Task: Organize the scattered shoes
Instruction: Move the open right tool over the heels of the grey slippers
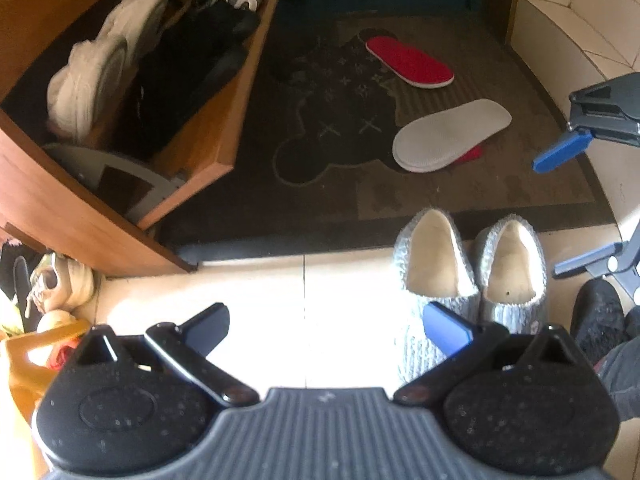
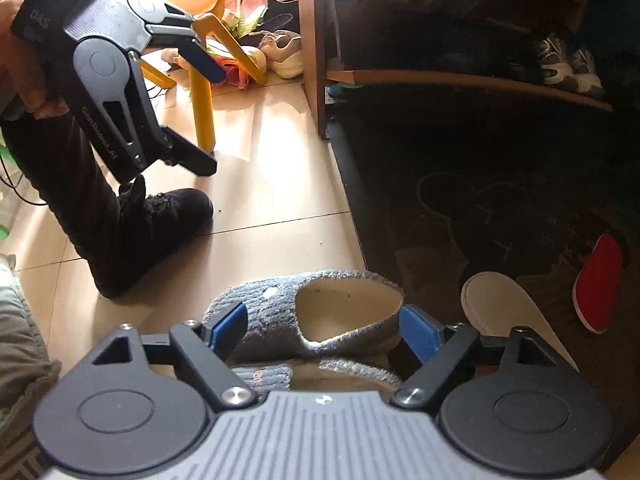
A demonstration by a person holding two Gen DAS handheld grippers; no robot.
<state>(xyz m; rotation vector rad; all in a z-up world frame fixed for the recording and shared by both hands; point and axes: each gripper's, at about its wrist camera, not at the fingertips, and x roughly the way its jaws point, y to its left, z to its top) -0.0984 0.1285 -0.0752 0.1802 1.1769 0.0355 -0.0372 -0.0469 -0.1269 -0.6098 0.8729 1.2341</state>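
Right tongs [image 2: 324, 328] straddling grey slipper [image 2: 280, 316], contact unclear; left tongs [image 1: 328, 330] spread, empty

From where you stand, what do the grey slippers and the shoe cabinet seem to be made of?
The grey slippers look like knitted or fleecy fabric, fuzzy and ribbed outside, with a smooth cream lining. The shoe cabinet looks like wood or wood-look laminate, with an even orange-brown, faintly glossy face; which one I cannot tell.
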